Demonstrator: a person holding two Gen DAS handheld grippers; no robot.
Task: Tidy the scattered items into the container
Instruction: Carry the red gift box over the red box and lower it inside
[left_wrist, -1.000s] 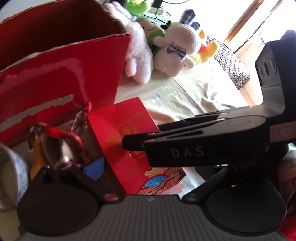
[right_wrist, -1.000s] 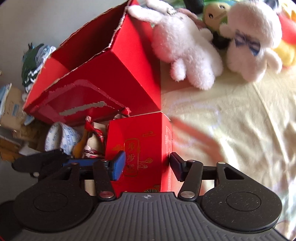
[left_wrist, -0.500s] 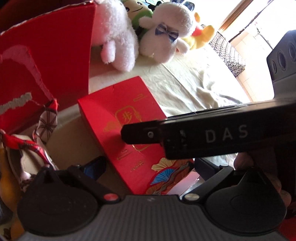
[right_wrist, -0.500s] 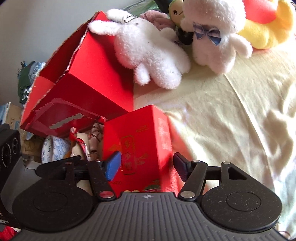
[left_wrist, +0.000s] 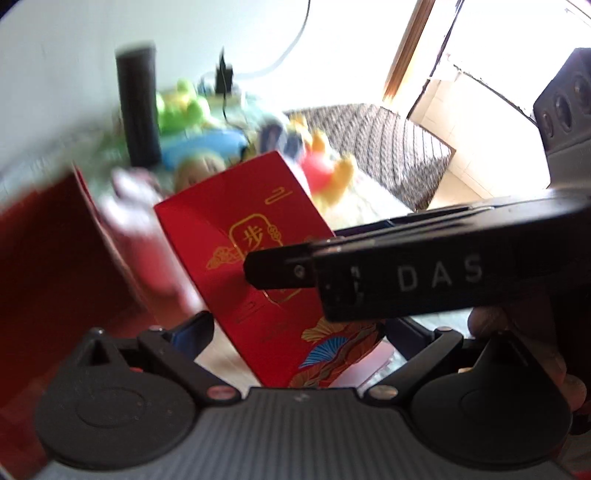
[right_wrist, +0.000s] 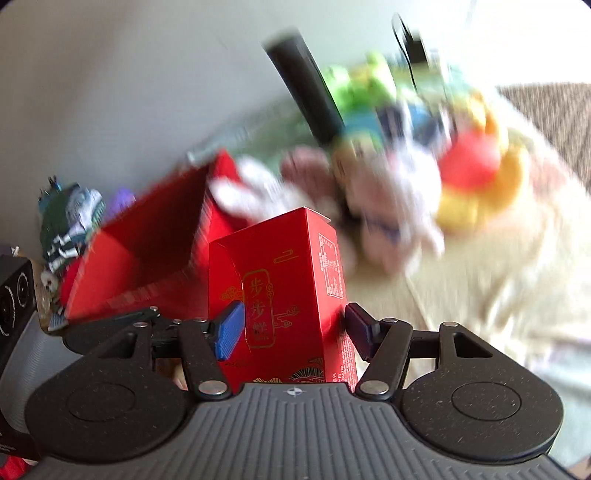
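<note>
Both tools | R tool (right_wrist: 291, 328) clamps red carton (right_wrist: 280, 295) | L tool (left_wrist: 295, 332) spread wide, empty

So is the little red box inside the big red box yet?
No, the little red box sits between the right gripper fingers, outside and in front of the big red box.

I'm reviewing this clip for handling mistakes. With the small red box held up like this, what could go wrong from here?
The right gripper pinches the small red box only near its lower end, so the tall carton could tip or slip. The open red container stands close on the left, and the box may clip its torn rim. The left gripper is open close to the box, so the two grippers could collide.
</note>
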